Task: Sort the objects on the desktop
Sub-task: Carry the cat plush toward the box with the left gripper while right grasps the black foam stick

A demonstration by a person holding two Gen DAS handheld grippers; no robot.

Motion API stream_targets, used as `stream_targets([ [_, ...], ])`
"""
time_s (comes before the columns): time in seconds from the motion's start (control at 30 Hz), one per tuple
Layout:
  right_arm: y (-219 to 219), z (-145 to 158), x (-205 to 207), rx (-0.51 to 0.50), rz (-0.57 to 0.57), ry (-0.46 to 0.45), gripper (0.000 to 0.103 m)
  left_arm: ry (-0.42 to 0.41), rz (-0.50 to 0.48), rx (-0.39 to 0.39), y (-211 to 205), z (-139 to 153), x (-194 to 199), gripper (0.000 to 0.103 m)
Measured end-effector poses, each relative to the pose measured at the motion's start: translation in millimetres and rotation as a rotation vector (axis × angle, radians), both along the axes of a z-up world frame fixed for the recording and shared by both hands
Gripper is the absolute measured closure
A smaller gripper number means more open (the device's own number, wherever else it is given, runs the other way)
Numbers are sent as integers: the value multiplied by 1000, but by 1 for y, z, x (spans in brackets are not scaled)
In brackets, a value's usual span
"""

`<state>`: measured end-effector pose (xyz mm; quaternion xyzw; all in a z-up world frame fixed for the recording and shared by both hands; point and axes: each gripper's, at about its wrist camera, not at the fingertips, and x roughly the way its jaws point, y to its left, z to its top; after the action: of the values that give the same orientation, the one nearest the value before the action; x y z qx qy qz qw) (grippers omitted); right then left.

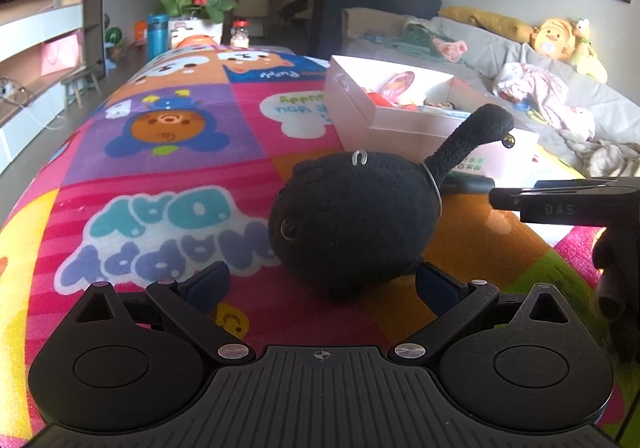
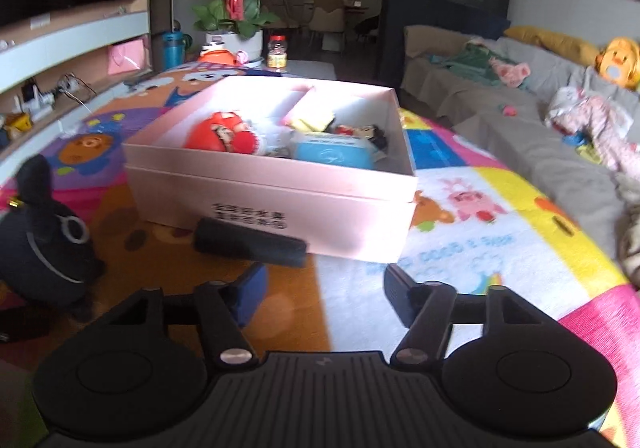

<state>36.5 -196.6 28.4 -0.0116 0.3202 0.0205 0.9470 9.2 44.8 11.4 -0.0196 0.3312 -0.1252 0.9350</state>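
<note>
1. A black plush toy (image 1: 352, 224) is seen lying on the bright cartoon mat (image 1: 160, 151); its long tail sticks up toward the pink box (image 1: 400, 115).
2. The left gripper (image 1: 320, 284) is held close to the toy; its jaws are spread wide, one on each side of the toy's near end; the pads are not pressed on it.
3. The right gripper (image 2: 324, 288) is kept partly open over the mat; nothing is held between its jaws.
4. A black tube-shaped thing (image 2: 250, 242) is laid just past the right gripper, against the near wall of the box.
5. The box is filled with small things; a red toy (image 2: 224, 133) and a blue pack (image 2: 332, 153) are seen inside.
</note>
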Motion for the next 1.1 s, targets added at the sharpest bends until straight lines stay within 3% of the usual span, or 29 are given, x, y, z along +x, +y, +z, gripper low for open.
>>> stream_targets([
  [0.23, 25, -9, 32, 94, -3, 93, 11, 2, 4, -5, 0, 0, 0, 1],
  [0.33, 32, -10, 44, 93, -17, 87, 7, 4, 3, -12, 0, -1, 0, 1],
  [0.47, 40, -8, 49, 46, 0, 90, 28, 9, 6, -24, 2, -1, 0, 0],
  [0.6, 31, -4, 29, 76, 53, 93, 28, 8, 6, -28, 2, -1, 0, 0],
  [0.8, 10, 2, -37, -15, 131, 48, 28, 15, -19, 7, -4, 0, 3, 0],
  [0.93, -3, -4, -65, -69, 110, 33, 28, -21, -40, 61, -18, 2, 7, 0],
  [1.1, -14, -6, -66, -25, 75, 26, 28, -18, -70, 74, -33, 4, 14, 0],
])
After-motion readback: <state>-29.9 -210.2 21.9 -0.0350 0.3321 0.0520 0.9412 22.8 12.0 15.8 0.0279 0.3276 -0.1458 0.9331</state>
